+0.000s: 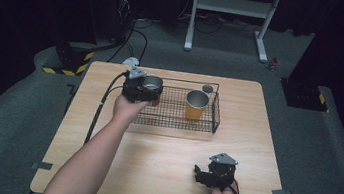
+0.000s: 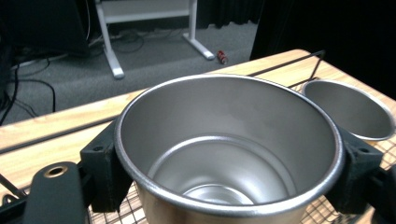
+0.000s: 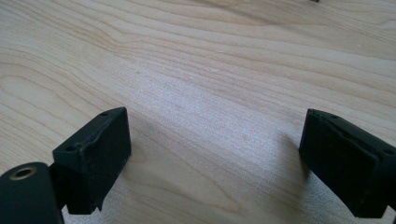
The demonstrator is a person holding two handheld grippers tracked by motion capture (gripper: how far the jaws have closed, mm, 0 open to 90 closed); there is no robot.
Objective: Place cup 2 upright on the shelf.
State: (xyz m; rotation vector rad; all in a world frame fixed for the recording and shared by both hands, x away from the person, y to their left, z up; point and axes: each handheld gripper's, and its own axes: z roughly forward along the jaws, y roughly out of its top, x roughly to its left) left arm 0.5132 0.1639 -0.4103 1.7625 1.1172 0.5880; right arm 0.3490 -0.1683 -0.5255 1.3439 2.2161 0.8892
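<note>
In the high view, the right gripper (image 1: 204, 176) rests on the table (image 1: 161, 166) near the person, jaws spread and empty. Farther off, the left gripper (image 1: 146, 89) holds a steel cup (image 1: 152, 83) over the left end of the wire basket (image 1: 216, 114); an orange cup (image 1: 196, 105) already stands in the basket to the gripper's right.

In the left gripper view, the jaws pinch the steel cup (image 2: 229, 149) on both sides, upright, with the basket mesh beneath. The orange cup (image 2: 348, 109) is just right of it.

In the right gripper view, bare wood lies between the jaws.

One cup appears placed; the held one likely needs lowering and releasing.
</note>
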